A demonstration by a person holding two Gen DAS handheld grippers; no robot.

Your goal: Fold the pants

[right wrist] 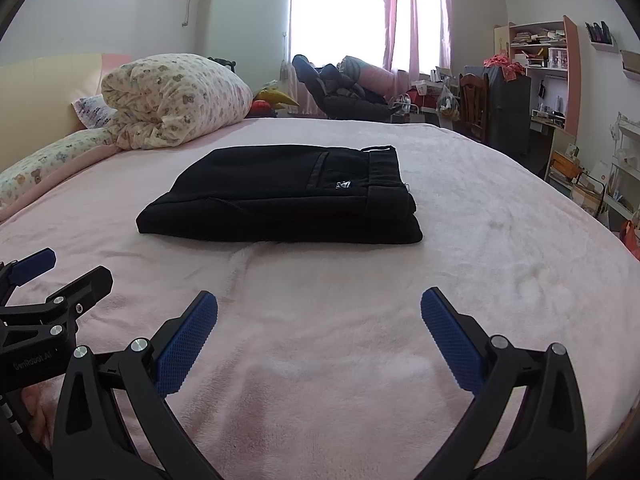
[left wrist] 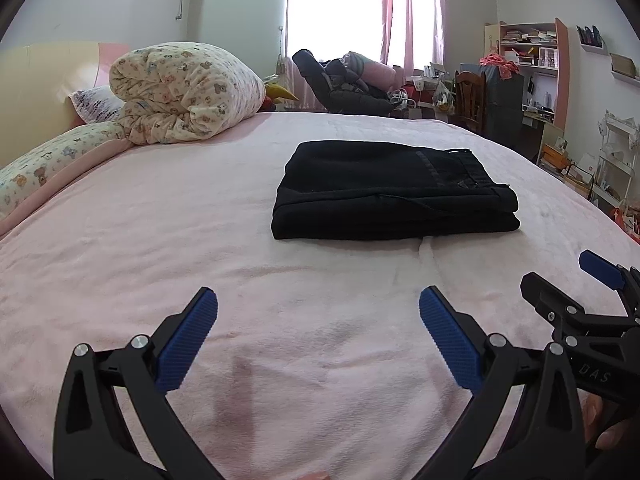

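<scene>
Black pants point(left wrist: 384, 192) lie folded into a neat rectangular stack on the pink bed cover point(left wrist: 160, 240), waistband to the right. In the right wrist view the pants point(right wrist: 288, 200) show a back pocket and a small label. My left gripper point(left wrist: 318, 300) hovers open over the cover, well short of the pants, nothing between its blue pads. My right gripper point(right wrist: 319, 302) is likewise open and empty, nearer the bed's front edge than the pants. Each gripper shows in the other's view: the right gripper point(left wrist: 560, 276) at the right edge, the left gripper point(right wrist: 68, 268) at the left edge.
A rolled bear-print quilt point(left wrist: 184, 92) and a pillow point(left wrist: 96, 104) sit at the head of the bed on the left. Beyond the bed are a dark chair piled with clothes point(left wrist: 340, 84), a wooden chair point(left wrist: 472, 96), a bookshelf point(left wrist: 532, 64) and a cluttered floor at right.
</scene>
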